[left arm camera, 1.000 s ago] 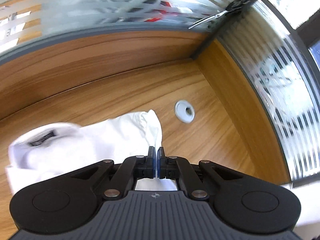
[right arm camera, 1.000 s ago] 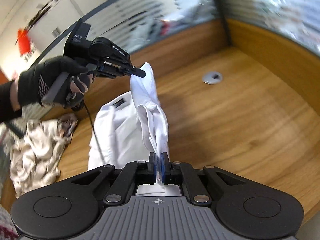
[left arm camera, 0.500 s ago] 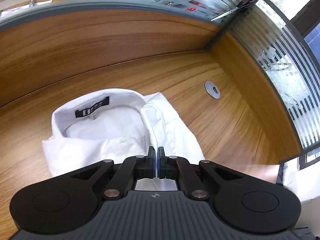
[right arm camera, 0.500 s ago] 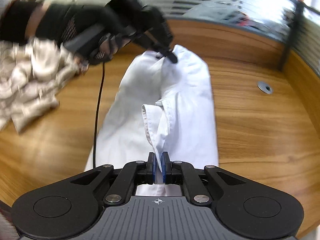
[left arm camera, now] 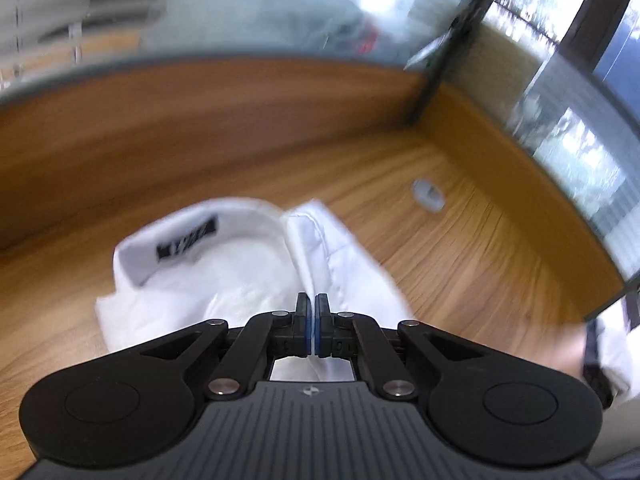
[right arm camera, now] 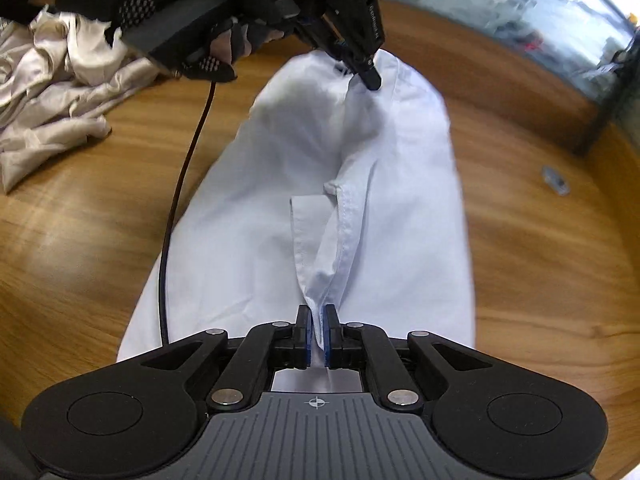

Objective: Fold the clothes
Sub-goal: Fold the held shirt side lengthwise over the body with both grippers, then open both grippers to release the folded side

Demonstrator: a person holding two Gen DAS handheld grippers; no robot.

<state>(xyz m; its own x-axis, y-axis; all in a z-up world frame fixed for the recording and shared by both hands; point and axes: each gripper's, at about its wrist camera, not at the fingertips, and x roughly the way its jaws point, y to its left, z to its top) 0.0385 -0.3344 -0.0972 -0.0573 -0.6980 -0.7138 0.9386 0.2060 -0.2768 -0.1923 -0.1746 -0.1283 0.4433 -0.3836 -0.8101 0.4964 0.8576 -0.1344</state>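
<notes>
Both claws have come down, so the white shirt [right arm camera: 304, 184] now lies on the wooden table [right arm camera: 540, 280], its collar at 12 o'clock. Left gripper [left arm camera: 312, 312] and right gripper [right arm camera: 316, 326] each pinch its edge. One side looks folded; more folds are left.

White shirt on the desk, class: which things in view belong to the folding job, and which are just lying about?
Job:
shirt
left gripper, jaws shut on the shirt near the collar
right gripper, jaws shut on the shirt's edge

Lying about:
cream cloth
grommet
</notes>
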